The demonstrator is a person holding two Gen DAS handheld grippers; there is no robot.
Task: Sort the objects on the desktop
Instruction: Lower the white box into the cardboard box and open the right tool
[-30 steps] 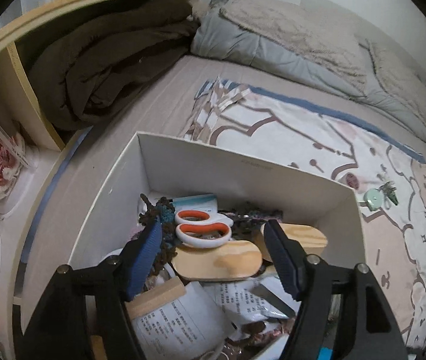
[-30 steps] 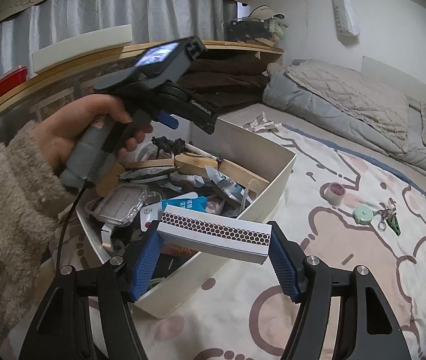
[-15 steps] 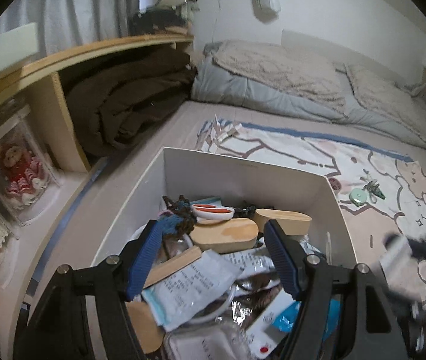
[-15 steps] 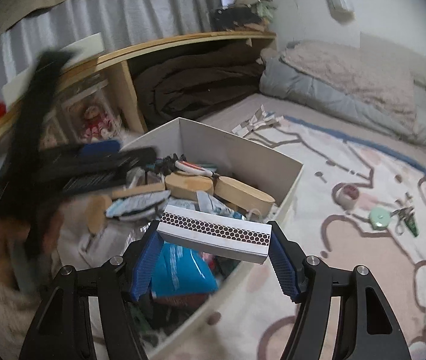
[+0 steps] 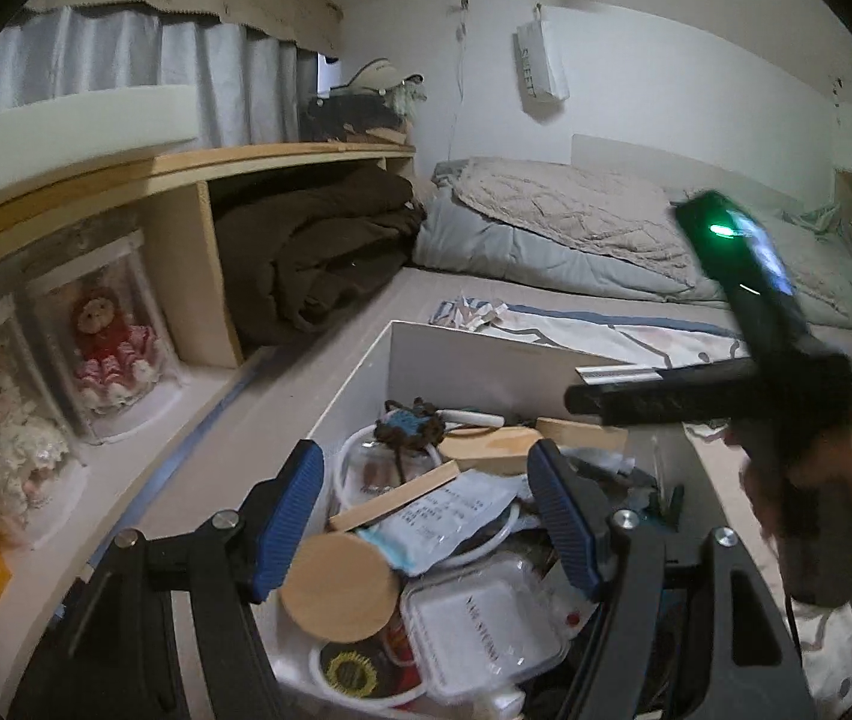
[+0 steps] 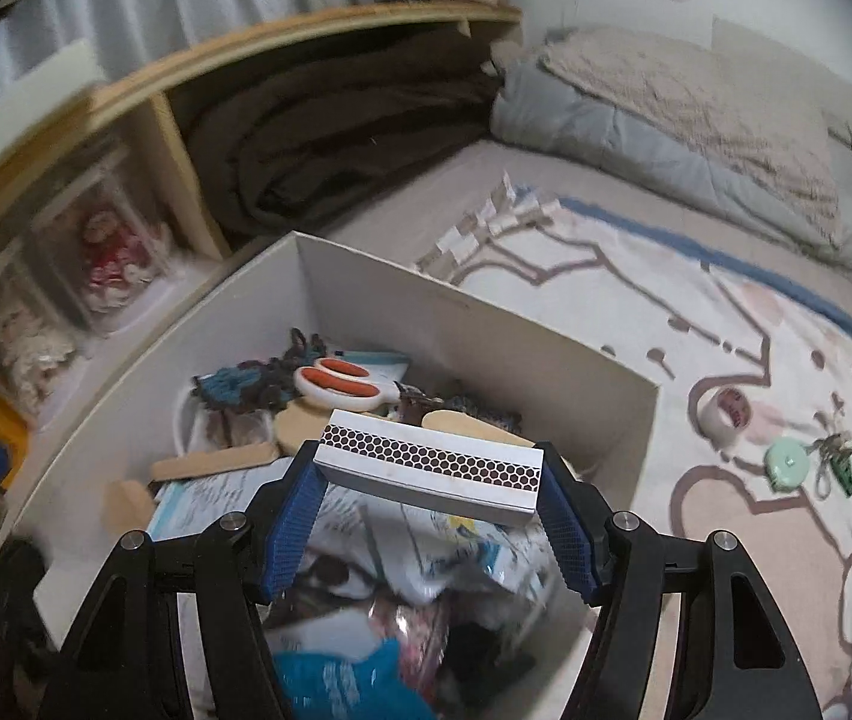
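My right gripper (image 6: 429, 507) is shut on a large white matchbox (image 6: 429, 465) with a honeycomb striking strip, held over the white storage box (image 6: 486, 324). That box is full of clutter: orange-handled scissors (image 6: 339, 384), wooden pieces, papers and packets. My left gripper (image 5: 426, 510) stands open above the near end of the same box (image 5: 468, 354), with nothing between its blue pads. Under it lie a round wooden lid (image 5: 339, 585), a clear plastic case (image 5: 480, 630) and a printed packet (image 5: 447, 516). The other hand-held gripper (image 5: 744, 324) crosses the right of the left wrist view, blurred.
A roll of tape (image 6: 723, 414), a mint-green round thing (image 6: 786, 465) and keys (image 6: 837, 459) lie on the patterned blanket (image 6: 636, 288) right of the box. A wooden shelf (image 5: 198, 174) with brown folded cloth (image 5: 318, 240) and boxed dolls (image 5: 105, 348) runs along the left. Bedding is heaped at the back.
My left gripper drew back toward the box's near end and tilted up. My right gripper carried the matchbox from the box's near corner to over its inside.
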